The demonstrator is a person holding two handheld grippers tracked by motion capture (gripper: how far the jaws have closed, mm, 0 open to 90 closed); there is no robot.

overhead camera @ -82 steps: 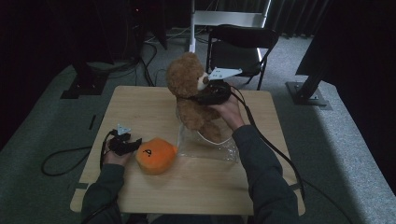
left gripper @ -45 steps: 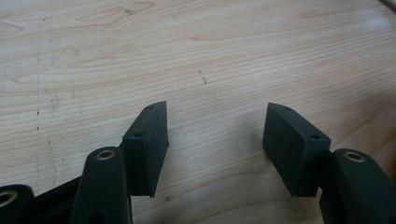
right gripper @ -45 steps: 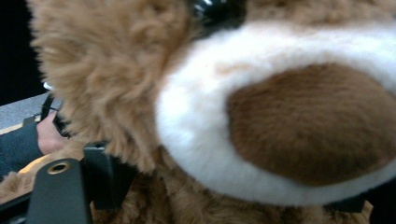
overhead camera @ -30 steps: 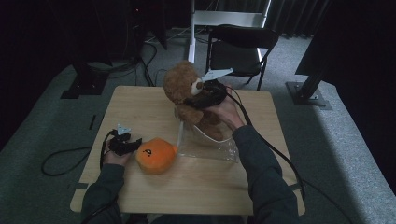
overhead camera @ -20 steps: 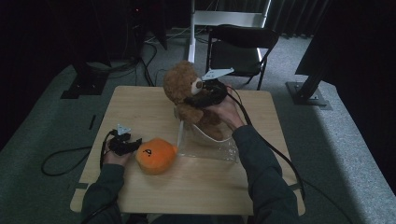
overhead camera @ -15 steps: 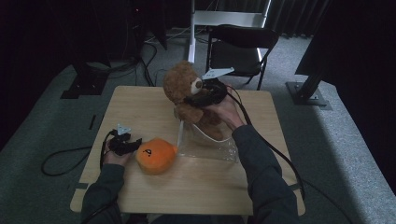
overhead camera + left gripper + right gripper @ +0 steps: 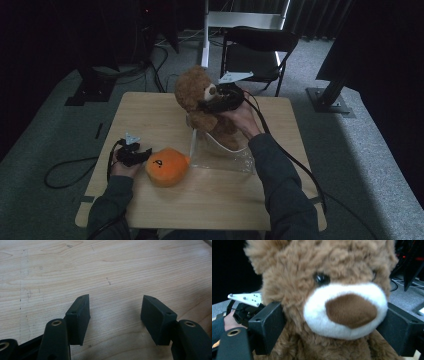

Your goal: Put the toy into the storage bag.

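The right gripper (image 7: 212, 102) is pinched on the teddy bear (image 7: 200, 97), held above the clear bag (image 7: 222, 150) at table's twelve o'clock for lowering in. The left gripper (image 7: 115, 315) rests spread, empty, at nine o'clock.

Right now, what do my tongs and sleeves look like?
Both tongs, left and right, are black with flat rectangular pads, brass-coloured pivot rivets, a grey three-cornered plate on top and a trailing black cable. The sleeves are dark grey-green.
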